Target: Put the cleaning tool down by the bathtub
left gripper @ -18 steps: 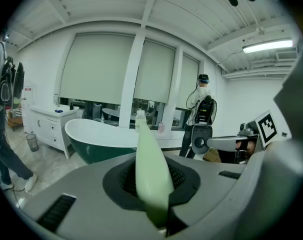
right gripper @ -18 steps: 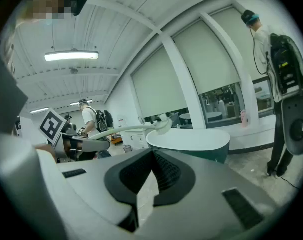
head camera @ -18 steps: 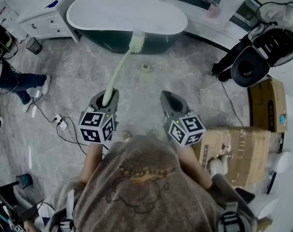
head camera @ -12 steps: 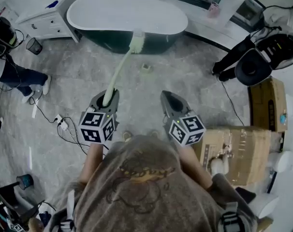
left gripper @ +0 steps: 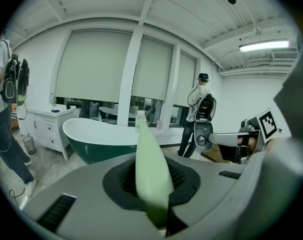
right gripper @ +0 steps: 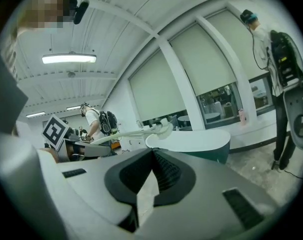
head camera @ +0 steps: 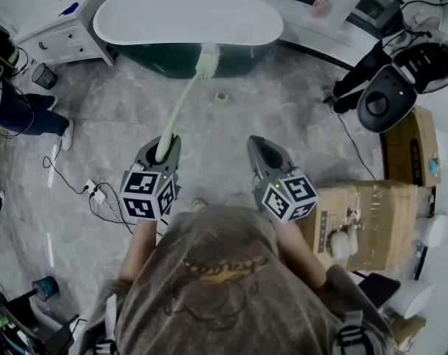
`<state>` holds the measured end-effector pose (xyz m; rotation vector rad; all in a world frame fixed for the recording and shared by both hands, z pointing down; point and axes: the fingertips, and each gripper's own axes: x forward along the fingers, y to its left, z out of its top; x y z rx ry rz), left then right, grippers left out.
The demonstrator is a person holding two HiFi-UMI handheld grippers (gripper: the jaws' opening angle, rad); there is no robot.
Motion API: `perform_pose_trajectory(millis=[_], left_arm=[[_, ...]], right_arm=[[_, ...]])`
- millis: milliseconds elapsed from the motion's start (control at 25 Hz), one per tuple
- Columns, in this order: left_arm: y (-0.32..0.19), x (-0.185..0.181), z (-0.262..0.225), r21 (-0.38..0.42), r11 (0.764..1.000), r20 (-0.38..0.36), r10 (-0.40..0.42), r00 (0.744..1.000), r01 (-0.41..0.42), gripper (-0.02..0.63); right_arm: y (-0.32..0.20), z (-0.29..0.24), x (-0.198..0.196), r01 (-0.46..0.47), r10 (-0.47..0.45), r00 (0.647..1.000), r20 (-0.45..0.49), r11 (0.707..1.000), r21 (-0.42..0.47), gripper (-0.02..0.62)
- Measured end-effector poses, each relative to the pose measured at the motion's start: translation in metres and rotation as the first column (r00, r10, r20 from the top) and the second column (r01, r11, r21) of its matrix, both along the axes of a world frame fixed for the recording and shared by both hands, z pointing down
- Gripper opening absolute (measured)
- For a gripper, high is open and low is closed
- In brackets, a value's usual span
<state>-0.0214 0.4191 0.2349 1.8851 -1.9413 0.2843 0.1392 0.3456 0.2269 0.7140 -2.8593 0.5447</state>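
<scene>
A long cleaning brush with a pale green handle [head camera: 178, 106] sticks forward out of my left gripper [head camera: 165, 145], which is shut on the handle's near end. Its white brush head [head camera: 207, 59] hangs at the near side of the bathtub [head camera: 135, 21], white inside and dark green outside. In the left gripper view the handle [left gripper: 150, 164] runs up between the pads toward the tub [left gripper: 99, 139]. My right gripper [head camera: 262, 151] is held beside the left one, shut and holding nothing. The right gripper view shows the brush [right gripper: 141, 132] and the tub [right gripper: 196, 141] ahead.
A small pale object [head camera: 222, 98] lies on the marbled floor before the tub. A white cabinet [head camera: 61, 32] and a small bin [head camera: 43, 74] stand at the left, with cables [head camera: 94, 192] nearby. A cardboard box [head camera: 372, 213] is at my right. People stand at the left [head camera: 21, 117] and right [head camera: 368, 65].
Both grippers keep the same pose, and the left one still holds the brush. The head view has shifted a little, so the tub sits higher in it. The person at the left has moved further left.
</scene>
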Motion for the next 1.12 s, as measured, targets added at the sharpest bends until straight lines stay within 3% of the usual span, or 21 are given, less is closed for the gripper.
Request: perform_pose_trajectory(millis=[240,520,1120], left_arm=[[0.005,-0.011,0.005,0.008,0.998,0.013,0.056,0.998,-0.056,0.046],[-0.029,-0.028,0.013,-0.005,0.997,0.006,0.073,0.997,-0.073,0.046],[-0.165,-0.067,0.027,-0.028,0.995,0.010,0.096,0.995,-0.096,0.046]], right_arm=[[0.014,0.008,-0.003,-0.053,0.053,0.999,0.013,0.999,0.009,0.002],[-0.018,0.012,-0.023,-0.078,0.078,0.997,0.017,0.997,0.002,0.002],[-0.159,0.022,-0.069,-0.083,0.083,0.996,0.014,0.996,0.021,0.002]])
